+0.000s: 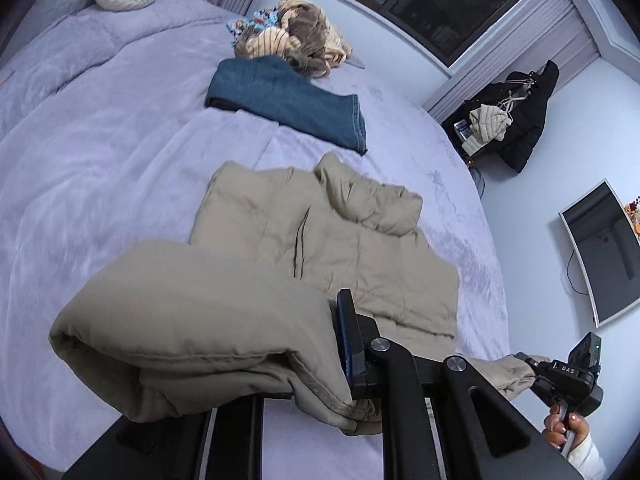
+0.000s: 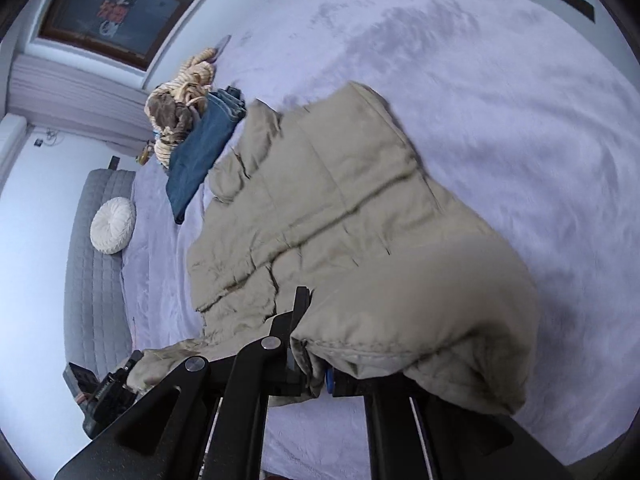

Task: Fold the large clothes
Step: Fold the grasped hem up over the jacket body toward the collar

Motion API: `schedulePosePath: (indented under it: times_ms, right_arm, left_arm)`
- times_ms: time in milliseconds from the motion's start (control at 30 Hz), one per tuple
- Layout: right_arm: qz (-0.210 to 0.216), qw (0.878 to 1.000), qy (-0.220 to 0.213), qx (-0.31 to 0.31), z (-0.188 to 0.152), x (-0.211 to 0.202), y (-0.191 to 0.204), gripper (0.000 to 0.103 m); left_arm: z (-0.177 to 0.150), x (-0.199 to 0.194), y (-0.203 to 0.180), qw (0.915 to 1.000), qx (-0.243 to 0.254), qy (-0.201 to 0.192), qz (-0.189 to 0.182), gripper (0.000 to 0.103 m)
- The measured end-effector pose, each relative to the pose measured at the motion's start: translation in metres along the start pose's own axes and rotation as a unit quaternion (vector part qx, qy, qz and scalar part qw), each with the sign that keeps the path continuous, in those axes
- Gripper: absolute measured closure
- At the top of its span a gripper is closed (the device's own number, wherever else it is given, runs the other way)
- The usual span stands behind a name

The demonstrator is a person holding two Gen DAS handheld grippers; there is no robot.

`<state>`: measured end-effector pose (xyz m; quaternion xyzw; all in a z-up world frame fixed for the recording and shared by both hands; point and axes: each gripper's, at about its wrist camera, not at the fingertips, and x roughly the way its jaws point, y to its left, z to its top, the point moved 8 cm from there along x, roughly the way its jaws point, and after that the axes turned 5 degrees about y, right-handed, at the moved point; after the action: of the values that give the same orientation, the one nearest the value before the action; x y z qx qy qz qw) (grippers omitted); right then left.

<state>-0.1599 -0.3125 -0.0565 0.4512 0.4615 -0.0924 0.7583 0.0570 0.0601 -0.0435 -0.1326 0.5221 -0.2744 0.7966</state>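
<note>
both grippers, left gripper (image 1: pixel 320 376) and right gripper (image 2: pixel 320 376), pinch my beige jacket (image 1: pixel 320 240) hem near me on the bed (image 1: pixel 120 160); fold underway. folded jeans (image 1: pixel 288 100) far side, done; pile of clothes (image 1: pixel 296 40) left.

Left wrist view: close behind its fingers (image 1: pixel 348 344), facing across bed (image 1: pixel 100 168) toward window. Right wrist view: same, opposite side. Shared: jacket (image 2: pixel 320 200) ahead of fingers, jeans (image 1: pixel 288 100) beyond.
</note>
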Motion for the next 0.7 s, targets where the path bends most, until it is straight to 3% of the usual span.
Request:
schedulePosePath:
  times_ms: [167,300,500,700]
  right_arm:
    - [0.005,0.998,-0.007,-0.061,0.075,0.006,0.043,0.096]
    - [-0.015,0.996,0.003,-0.093,0.128,0.039,0.061,0.096]
    - [-0.038,0.997,0.011,-0.073,0.172,0.111,0.047,0.096]
    - [-0.058,0.998,0.016,-0.018,0.194,0.173,0.012,0.096]
  left_arm:
    - [0.063,0.026,-0.018,0.9988,0.017,-0.032,0.034,0.086]
    - [0.102,0.063,-0.014,0.9974,0.016,-0.033,0.062,0.086]
    - [0.131,0.152,0.018,0.9957,0.018,0.011,0.090,0.086]
    - [0.136,0.235,0.043,0.9891,0.045,0.068,0.122,0.086]
